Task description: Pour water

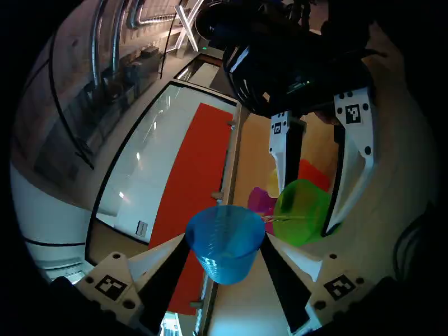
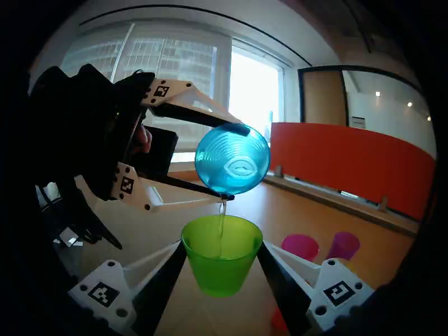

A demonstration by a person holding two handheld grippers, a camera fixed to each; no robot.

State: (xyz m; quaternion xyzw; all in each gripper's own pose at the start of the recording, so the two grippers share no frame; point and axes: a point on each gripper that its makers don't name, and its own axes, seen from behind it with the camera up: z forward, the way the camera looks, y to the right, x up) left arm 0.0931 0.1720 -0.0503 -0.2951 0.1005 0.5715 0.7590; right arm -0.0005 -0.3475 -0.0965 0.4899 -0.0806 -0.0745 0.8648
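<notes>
Blue cup [image 1: 225, 246] pouring water into green cup [image 2: 222, 260]
Left claw [image 1: 225, 242] is pinching the blue cup and tilting it steeply so a thin water stream [image 2: 222, 214] is falling; right claw [image 2: 222, 246] is gripping the green cup upright directly beneath, above the worktop [image 2: 302, 215], catching it.

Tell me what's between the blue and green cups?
A thin water stream, falling from the blue plastic cup into the green plastic cup, in the right gripper view.
</notes>
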